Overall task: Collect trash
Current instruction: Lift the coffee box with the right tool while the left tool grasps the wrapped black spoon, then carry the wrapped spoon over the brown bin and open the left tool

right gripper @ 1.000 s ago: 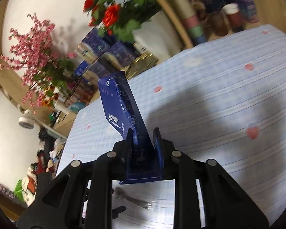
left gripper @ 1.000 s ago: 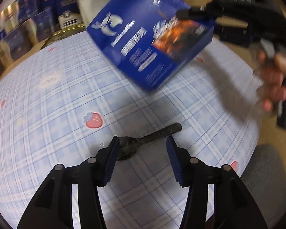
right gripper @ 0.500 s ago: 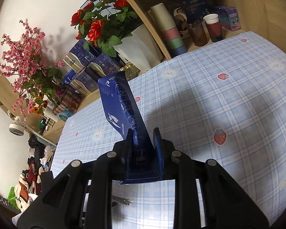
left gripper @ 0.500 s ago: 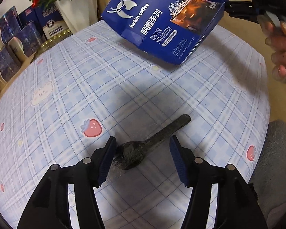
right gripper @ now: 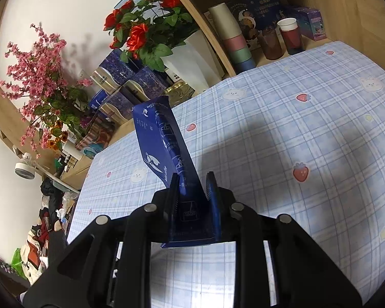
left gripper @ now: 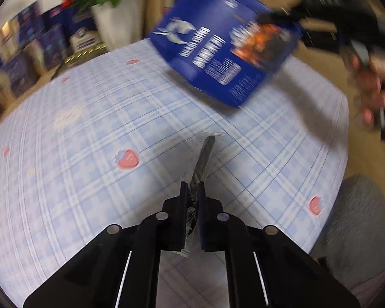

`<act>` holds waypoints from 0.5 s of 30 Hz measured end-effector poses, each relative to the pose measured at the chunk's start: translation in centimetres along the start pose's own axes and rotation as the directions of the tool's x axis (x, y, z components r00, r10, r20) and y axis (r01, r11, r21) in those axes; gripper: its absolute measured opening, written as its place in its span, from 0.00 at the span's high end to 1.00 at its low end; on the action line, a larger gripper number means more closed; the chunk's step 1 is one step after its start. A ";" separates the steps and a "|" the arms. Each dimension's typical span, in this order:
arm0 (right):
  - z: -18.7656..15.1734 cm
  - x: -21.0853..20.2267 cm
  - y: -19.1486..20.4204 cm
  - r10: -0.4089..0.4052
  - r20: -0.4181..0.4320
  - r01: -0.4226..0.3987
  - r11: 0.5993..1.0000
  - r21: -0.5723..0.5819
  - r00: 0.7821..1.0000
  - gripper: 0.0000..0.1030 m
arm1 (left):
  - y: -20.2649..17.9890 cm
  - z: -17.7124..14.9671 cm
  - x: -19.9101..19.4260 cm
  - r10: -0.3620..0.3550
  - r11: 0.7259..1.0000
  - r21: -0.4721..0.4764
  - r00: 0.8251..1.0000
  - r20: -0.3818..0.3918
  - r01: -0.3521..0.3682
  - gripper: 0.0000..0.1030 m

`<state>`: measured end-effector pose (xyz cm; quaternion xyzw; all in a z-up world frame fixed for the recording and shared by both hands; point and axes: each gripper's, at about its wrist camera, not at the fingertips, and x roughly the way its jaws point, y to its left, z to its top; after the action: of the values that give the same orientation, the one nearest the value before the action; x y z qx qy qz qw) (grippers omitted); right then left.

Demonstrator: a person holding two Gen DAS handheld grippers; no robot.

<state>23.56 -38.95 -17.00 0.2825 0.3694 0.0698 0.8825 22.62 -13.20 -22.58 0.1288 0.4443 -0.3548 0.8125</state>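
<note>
Currently your right tool (right gripper: 192,187) clamps the blue coffee bag (right gripper: 164,154) by its lower edge and holds it in the air above the table (right gripper: 308,118); what is inside it cannot be told. Your left tool (left gripper: 192,192) is closed on the wrapped black spoon (left gripper: 202,159), handle pointing away over the checked cloth. At the table's far edge stand a white vase of red roses (right gripper: 192,59), blue boxes (right gripper: 131,82) and stacked cups (right gripper: 233,41).

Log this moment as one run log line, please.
left gripper: shut on wrapped black spoon | right gripper: shut on blue coffee bag | bag above table
</note>
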 end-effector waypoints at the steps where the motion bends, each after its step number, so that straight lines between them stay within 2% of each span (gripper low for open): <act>1: -0.2 -0.2 0.1 0.003 0.000 -0.003 1.000 -0.003 1.000 0.76 | 0.4 -0.4 -0.6 -0.003 1.000 -0.031 1.000 0.012 0.004 0.93; 7: -2.1 -1.9 1.6 0.035 0.003 -0.035 0.999 -0.029 0.999 0.76 | 2.4 -2.4 -4.6 -0.063 0.974 -0.215 0.995 0.077 0.079 0.93; 15: -5.5 -4.6 3.8 0.078 -0.007 -0.078 0.995 -0.059 0.997 0.76 | -0.2 -5.8 -9.9 -0.115 0.976 -0.175 0.989 0.091 0.129 0.93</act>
<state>16.78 -34.84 -15.19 0.2700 0.3579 0.1157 0.8863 15.30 -5.75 -17.85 0.0129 0.4486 -0.3674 0.8146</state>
